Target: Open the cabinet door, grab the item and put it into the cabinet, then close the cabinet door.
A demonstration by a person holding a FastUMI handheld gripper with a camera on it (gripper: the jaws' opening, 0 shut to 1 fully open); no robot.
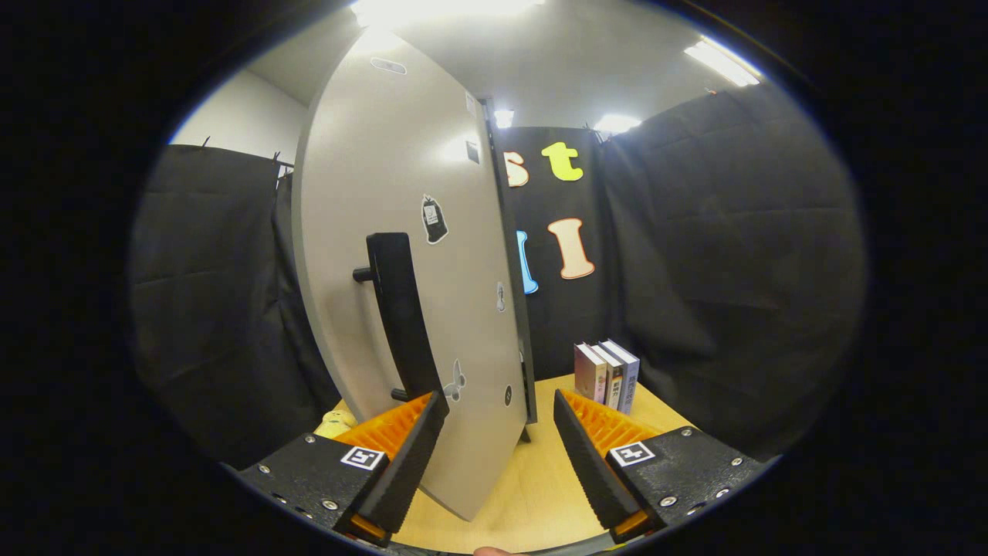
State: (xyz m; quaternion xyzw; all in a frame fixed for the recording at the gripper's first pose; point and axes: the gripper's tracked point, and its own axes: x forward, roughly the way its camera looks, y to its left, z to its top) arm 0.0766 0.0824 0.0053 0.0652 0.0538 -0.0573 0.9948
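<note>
**Door swung out, item not yet picked up**

Since the cabinet door [401, 255] stands edge-on ahead of me, swung well out from the cabinet, I judge the opening step done or close to it. Its lower corner sits between my gripper [500, 413] fingers, which are spread wide apart and clamp on nothing; the left finger is just beside the bottom of the door's handle [401, 316], though I cannot tell whether it touches. A few small stickers dot the door face.

What the item is, I cannot say for sure. A small yellow thing [336, 423] peeks out low behind the left finger, mostly hidden. Three books [607, 374] stand upright together on the wooden table [532, 479], beyond the right finger and against the booth's cloth wall; they look a likely candidate.

Left to do, as I read it: clear the door, grip the item, place it inside the cabinet, then shut the door. The cabinet's inside is hidden from me by the door.
</note>
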